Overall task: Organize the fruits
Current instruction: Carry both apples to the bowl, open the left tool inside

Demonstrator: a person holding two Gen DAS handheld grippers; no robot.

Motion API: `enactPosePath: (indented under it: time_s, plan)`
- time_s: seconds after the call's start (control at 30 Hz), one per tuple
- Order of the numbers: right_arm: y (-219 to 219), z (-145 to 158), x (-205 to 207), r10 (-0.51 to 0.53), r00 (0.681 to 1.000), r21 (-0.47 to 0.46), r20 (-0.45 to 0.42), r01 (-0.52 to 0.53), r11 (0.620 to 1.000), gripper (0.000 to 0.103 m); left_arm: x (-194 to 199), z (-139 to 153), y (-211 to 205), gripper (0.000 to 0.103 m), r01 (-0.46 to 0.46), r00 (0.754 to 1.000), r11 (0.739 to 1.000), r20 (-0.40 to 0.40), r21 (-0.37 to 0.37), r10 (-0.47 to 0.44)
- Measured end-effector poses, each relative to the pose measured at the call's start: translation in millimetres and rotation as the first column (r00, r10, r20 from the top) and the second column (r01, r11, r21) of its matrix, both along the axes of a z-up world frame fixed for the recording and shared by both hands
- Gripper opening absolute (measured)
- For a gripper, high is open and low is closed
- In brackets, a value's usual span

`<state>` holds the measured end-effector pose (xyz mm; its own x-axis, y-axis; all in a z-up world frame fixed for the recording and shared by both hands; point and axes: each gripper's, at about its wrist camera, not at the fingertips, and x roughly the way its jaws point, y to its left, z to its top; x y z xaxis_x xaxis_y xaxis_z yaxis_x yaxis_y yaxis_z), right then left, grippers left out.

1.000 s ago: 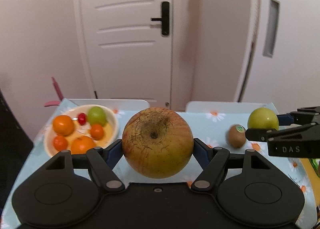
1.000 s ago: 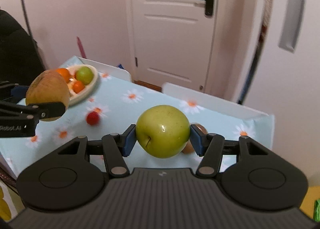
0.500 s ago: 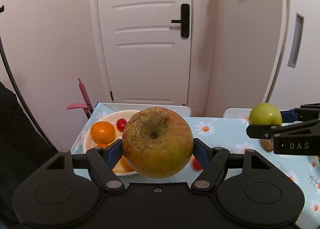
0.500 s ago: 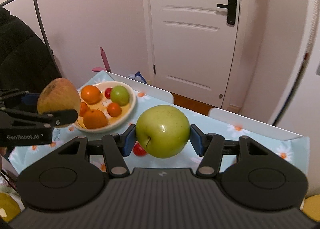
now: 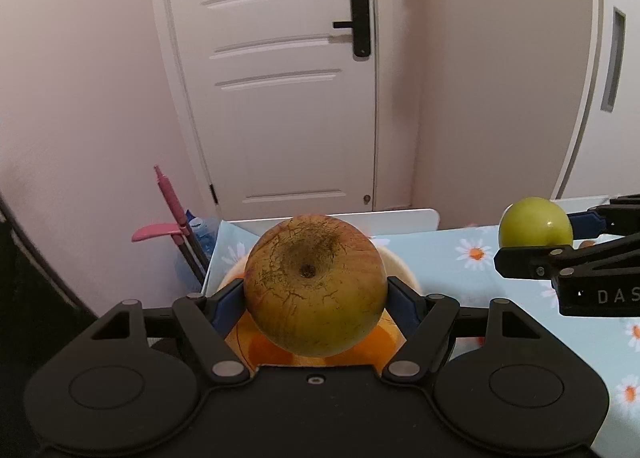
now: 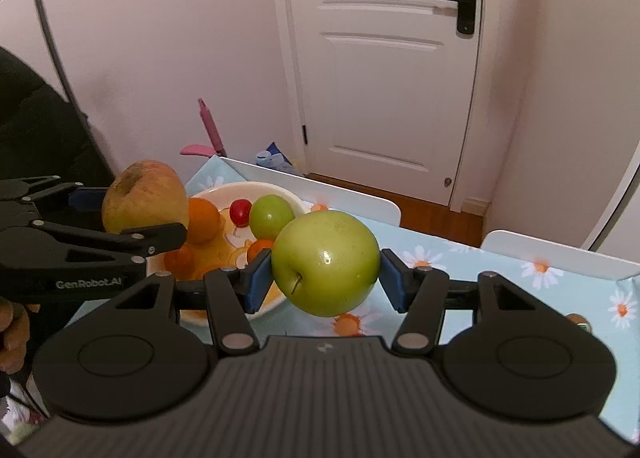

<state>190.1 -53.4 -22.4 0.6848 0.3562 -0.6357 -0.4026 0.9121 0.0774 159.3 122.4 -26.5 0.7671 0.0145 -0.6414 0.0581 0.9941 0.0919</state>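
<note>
Soft, even indoor light, a small glare spot on the green apple (image 6: 326, 263), fisheye bending the door (image 5: 276, 74) edges, dark corners, background perhaps slightly blurred.

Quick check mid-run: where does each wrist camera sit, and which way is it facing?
Left wrist: behind the left gripper, facing the door; its fingers hold the russet apple above the bowl.
Right wrist: behind the right gripper, facing door and bowl; fingers hold the green apple; a hand shows at left.
Shared: both apples, both grippers, bowl, door.
</note>
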Motion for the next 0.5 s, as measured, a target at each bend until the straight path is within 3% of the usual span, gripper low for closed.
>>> enactPosePath:
  time_s: [0.37,0.5]
  plan:
    - [31.7,-16.6,22.0,-0.130,0.991,-0.010,-0.033,0.129,0.992,0.072,46.7,-43.3,19.6,0.078,0.139,0.989,0.990,-0.046,0.033,-0.137]
    - [33.8,-19.5,24.9,-0.161,0.986,-0.014,-0.045,0.160,0.987,0.072,52.7,-56.1,16.0,0.078,0.185,0.982,0.979,-0.063,0.081,-0.180]
